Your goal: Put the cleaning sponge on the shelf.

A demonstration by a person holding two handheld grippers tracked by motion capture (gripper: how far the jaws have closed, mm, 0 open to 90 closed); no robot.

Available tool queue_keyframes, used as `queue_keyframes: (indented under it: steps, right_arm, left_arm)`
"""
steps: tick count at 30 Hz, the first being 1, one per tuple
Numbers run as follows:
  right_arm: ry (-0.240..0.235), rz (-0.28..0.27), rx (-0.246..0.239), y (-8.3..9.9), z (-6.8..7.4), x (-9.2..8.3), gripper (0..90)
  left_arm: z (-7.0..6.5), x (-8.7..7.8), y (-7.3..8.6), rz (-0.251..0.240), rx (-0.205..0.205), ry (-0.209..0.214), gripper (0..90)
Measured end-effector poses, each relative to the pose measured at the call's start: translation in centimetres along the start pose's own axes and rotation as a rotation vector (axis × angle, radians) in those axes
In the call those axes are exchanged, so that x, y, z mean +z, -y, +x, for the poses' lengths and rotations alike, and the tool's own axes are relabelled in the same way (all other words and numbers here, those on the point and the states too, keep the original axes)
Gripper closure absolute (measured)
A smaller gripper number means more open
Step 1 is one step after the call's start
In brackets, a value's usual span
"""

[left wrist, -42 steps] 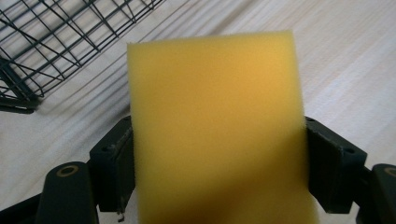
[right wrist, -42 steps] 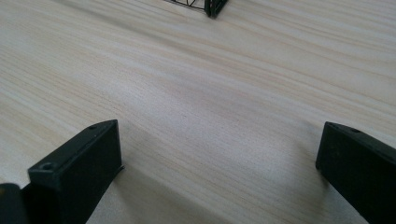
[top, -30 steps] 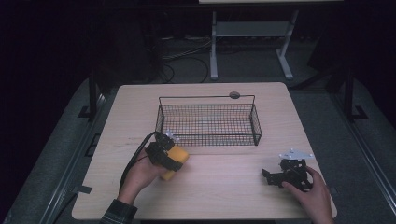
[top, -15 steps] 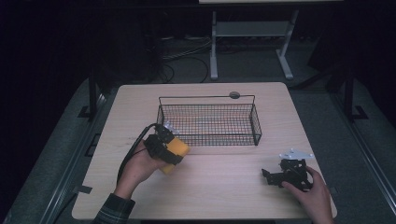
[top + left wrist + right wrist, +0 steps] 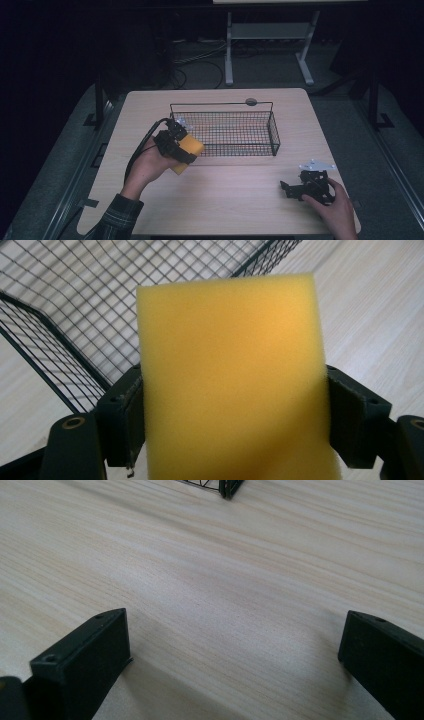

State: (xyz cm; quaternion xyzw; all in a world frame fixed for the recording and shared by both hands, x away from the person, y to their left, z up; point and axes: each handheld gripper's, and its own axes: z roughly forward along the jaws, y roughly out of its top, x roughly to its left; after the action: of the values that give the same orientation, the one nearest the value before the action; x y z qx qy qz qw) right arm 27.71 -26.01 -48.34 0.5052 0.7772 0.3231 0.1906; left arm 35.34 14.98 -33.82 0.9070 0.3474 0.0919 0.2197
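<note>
Both jaws of the left gripper (image 5: 235, 440) pinch a yellow sponge (image 5: 232, 375); right gripper (image 5: 235, 665) jaws gape over bare table (image 5: 225, 580).

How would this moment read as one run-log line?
left gripper: shut on yellow foam sponge, beside black wire basket | right gripper: open, low over wooden table

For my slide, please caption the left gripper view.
Left gripper clamps a yellow sponge beside the wire basket.

One yellow sponge (image 5: 187, 150), one wire basket (image 5: 272, 131) (black), two claws, one table (image 5: 235, 200)
</note>
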Motion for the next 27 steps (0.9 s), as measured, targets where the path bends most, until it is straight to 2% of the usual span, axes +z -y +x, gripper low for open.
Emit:
queue_keyframes:
  steps: [12, 27]
  right_arm:
    - [-0.001, 0.000, 0.001, 0.0, 0.0, 0.0, 0.0]
    - [0.000, 0.000, 0.002, 0.0, 0.0, 0.0, 0.0]
  left_arm:
    - [1.5, -0.3, -2.3, -0.009, -0.001, -0.018, 22.5]
    - [5.0, 1.1, -4.6, -0.036, -0.053, -0.030, 22.5]
